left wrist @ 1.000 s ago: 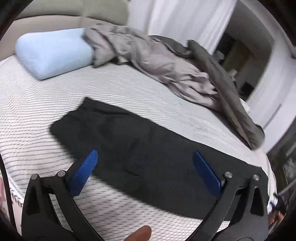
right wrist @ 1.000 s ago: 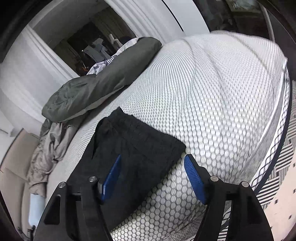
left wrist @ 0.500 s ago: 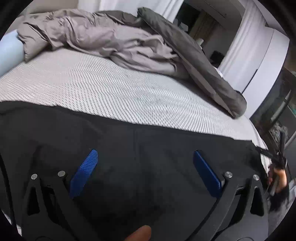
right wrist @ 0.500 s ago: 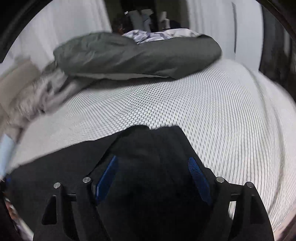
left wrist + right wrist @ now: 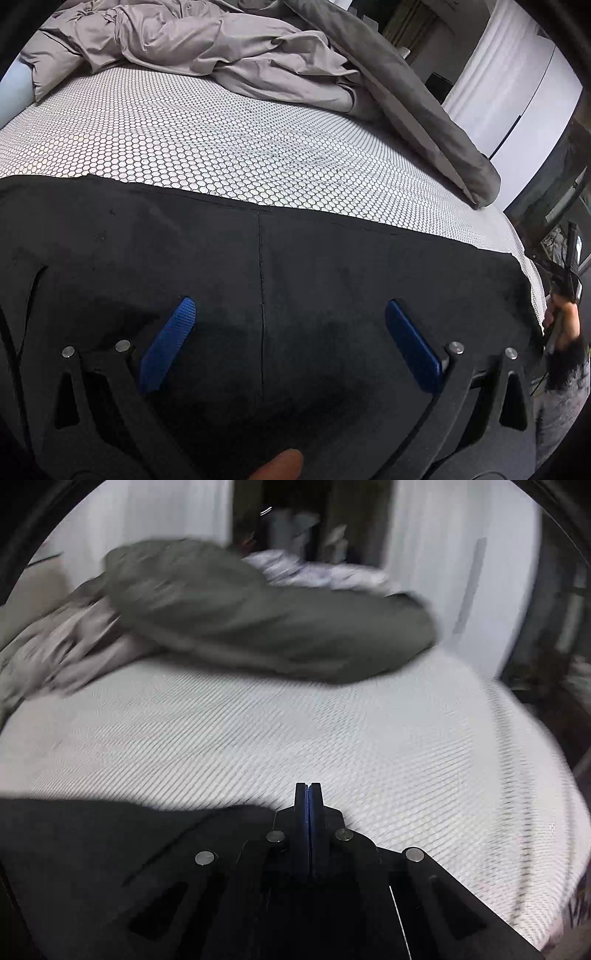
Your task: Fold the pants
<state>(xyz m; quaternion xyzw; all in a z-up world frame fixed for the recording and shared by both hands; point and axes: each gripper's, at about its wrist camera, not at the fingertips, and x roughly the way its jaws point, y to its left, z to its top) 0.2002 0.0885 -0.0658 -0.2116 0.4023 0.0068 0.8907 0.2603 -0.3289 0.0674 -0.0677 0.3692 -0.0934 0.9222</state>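
Black pants [image 5: 332, 295] lying flat across bed [image 5: 221, 147]. My left gripper [image 5: 290, 321] hovering wide open, holding nothing. My right gripper [image 5: 309, 794] pinching shut at hem; grip unclear. Next: left needs closing.

The left gripper [image 5: 290, 332] has dropped right down over the black pants [image 5: 332, 266], which a second ago lay small on the mattress [image 5: 221, 147] and now fill the lower view, centre seam between the spread blue pads. And the right gripper [image 5: 309, 801] has snapped closed (wide apart half a second back), pads pressed together at the pants' edge, its view blurred.
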